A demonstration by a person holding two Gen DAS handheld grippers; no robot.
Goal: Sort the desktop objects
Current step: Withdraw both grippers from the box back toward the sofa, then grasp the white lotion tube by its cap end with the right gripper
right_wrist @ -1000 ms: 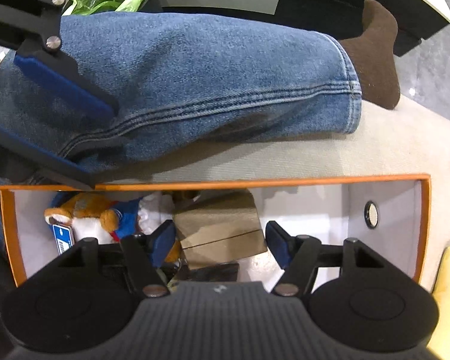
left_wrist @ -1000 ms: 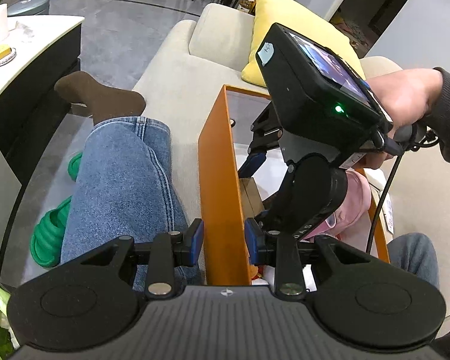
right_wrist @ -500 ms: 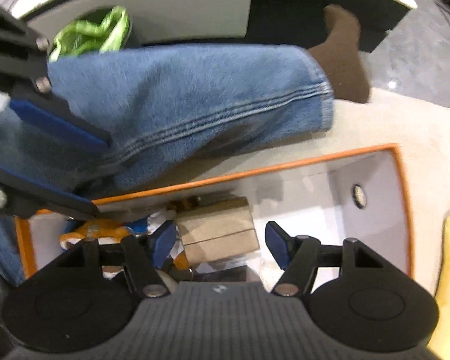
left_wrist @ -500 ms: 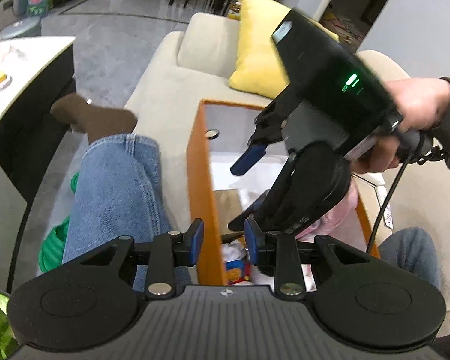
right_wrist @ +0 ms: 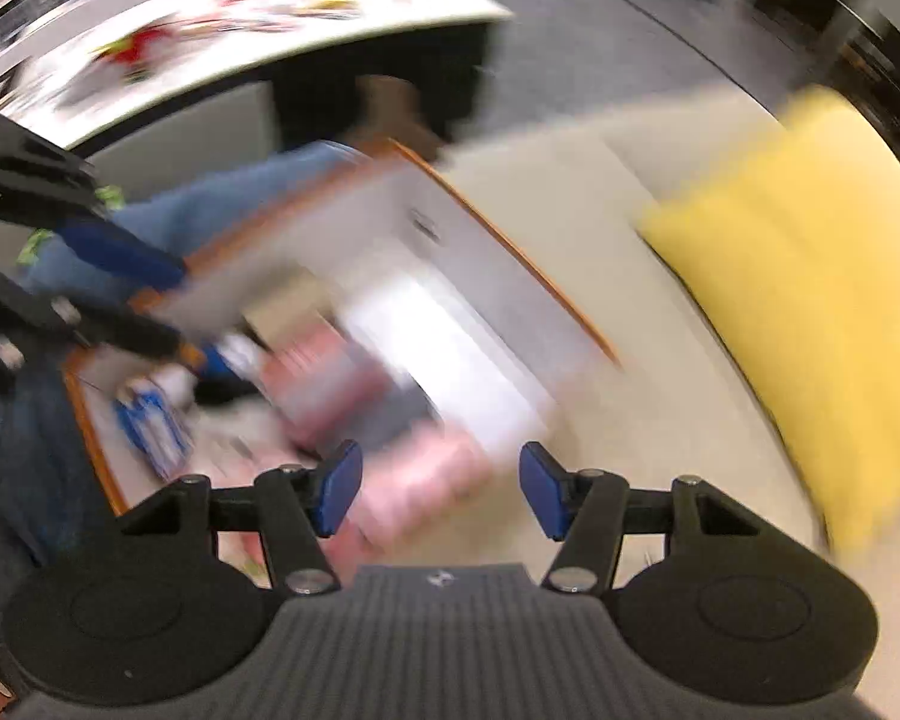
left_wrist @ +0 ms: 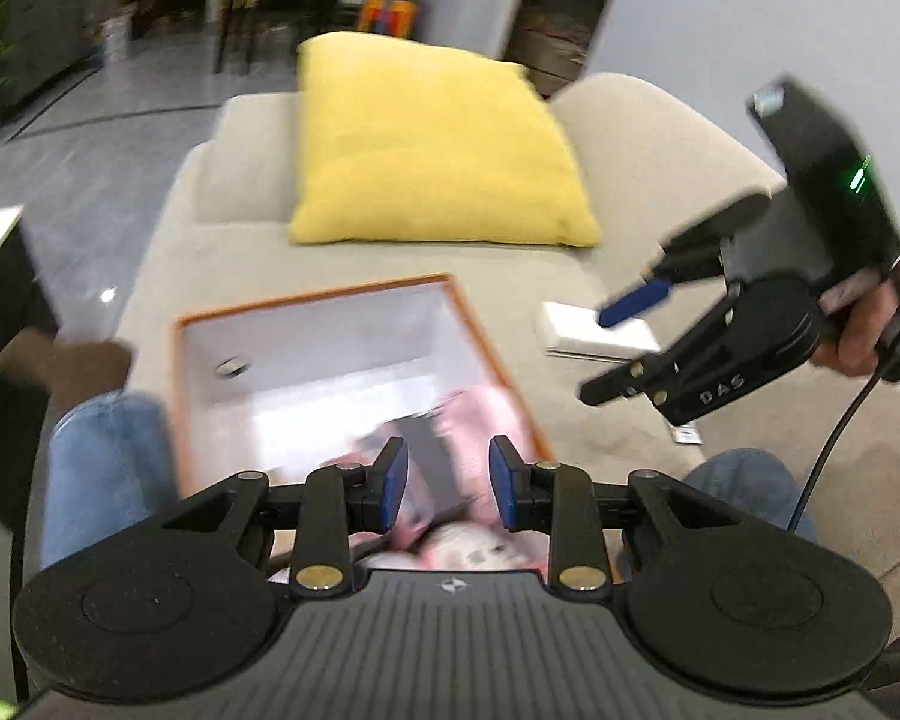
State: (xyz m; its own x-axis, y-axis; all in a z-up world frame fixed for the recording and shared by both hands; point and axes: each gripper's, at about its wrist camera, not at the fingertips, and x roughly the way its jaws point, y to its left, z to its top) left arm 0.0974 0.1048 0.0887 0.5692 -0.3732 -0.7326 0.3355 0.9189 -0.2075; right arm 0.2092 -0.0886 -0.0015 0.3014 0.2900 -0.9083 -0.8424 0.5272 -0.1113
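Note:
An orange-rimmed box with white inner walls lies on the beige sofa. It holds a pink soft item and other blurred objects. My left gripper is open and empty just above the box's near end. My right gripper is open and empty, over the pink item at the box's near corner. In the left wrist view the right gripper hovers to the right of the box, above a white flat object on the sofa. Both views are motion-blurred.
A yellow cushion leans at the sofa's far end. My jeans-clad leg lies along the box's left side. A white-topped table with small items stands beyond the leg. A plush toy lies in the box.
The right gripper has lifted out of the box and swung to its right side. The left gripper has moved from the box's left wall to over its contents. Both views turned quickly.

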